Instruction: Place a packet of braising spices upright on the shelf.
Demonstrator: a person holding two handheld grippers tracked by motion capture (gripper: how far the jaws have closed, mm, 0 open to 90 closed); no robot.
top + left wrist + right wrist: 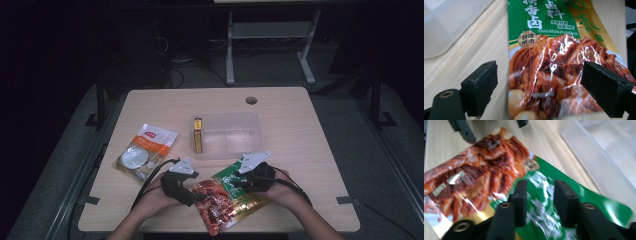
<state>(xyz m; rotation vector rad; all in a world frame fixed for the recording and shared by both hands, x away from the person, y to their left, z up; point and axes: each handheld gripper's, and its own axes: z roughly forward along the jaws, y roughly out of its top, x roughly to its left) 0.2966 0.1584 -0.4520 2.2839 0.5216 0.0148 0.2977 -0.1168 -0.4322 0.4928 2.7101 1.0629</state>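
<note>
both hands lie low on the table; left gripper (539, 87) spread wide astride the snack bag (554, 62), right gripper (537, 200) half-spread above its green end.

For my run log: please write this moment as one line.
left gripper: open around sauce pouch | right gripper: cannot tell, on pouch | box: holds yellow pack

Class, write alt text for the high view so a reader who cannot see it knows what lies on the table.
A person's two hands hold the left gripper and right gripper at a red and green food pouch on the near edge of a wooden table. Behind sit a clear plastic container with a yellow item inside, and a white packet to the left.
</note>
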